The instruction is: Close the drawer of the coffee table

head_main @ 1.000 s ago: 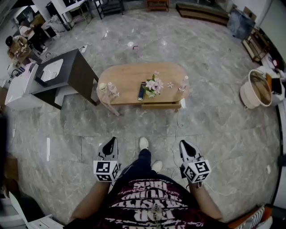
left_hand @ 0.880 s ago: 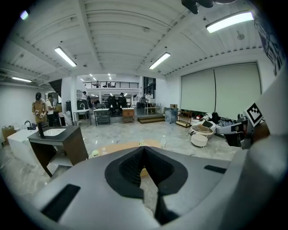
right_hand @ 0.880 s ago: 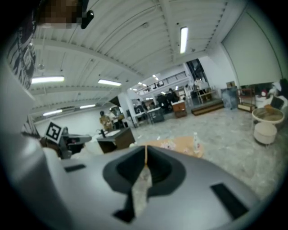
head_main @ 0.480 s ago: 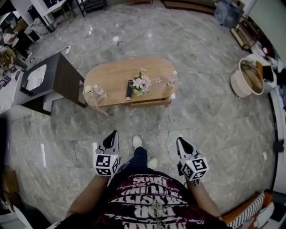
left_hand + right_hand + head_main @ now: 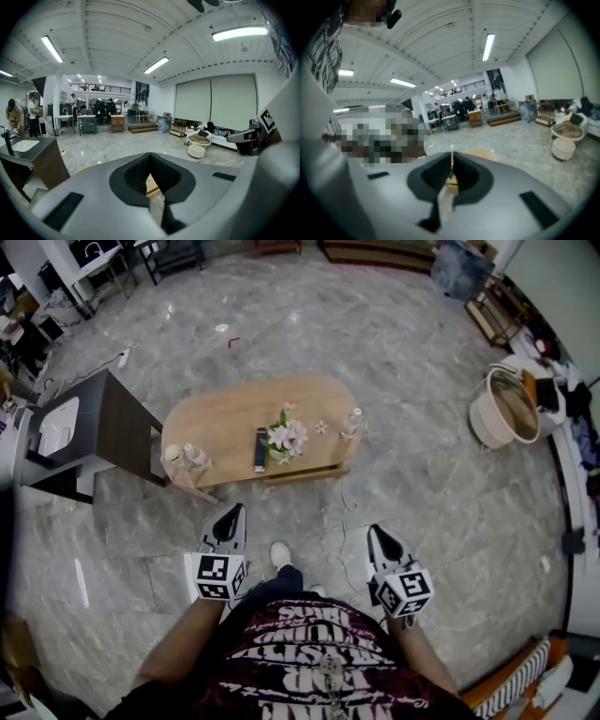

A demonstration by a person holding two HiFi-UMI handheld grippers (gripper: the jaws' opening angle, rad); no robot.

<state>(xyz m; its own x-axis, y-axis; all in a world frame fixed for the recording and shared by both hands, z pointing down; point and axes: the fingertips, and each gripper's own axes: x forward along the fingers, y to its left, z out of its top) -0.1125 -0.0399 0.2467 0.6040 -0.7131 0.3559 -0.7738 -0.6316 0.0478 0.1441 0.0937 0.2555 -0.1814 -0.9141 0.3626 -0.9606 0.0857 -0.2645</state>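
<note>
Both grippers [image 5: 231, 510] [image 5: 376, 532] closer to coffee table [image 5: 225, 418]

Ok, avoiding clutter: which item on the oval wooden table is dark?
The flat dark bar, just left of the pink flowers; everything else there is pale.

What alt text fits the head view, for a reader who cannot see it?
A person stands on a grey stone floor before an oval wooden coffee table, whose drawer sticks out slightly on the near side. The left gripper and the right gripper are shut, empty, and well short of the table. Flowers stand on its top.
</note>
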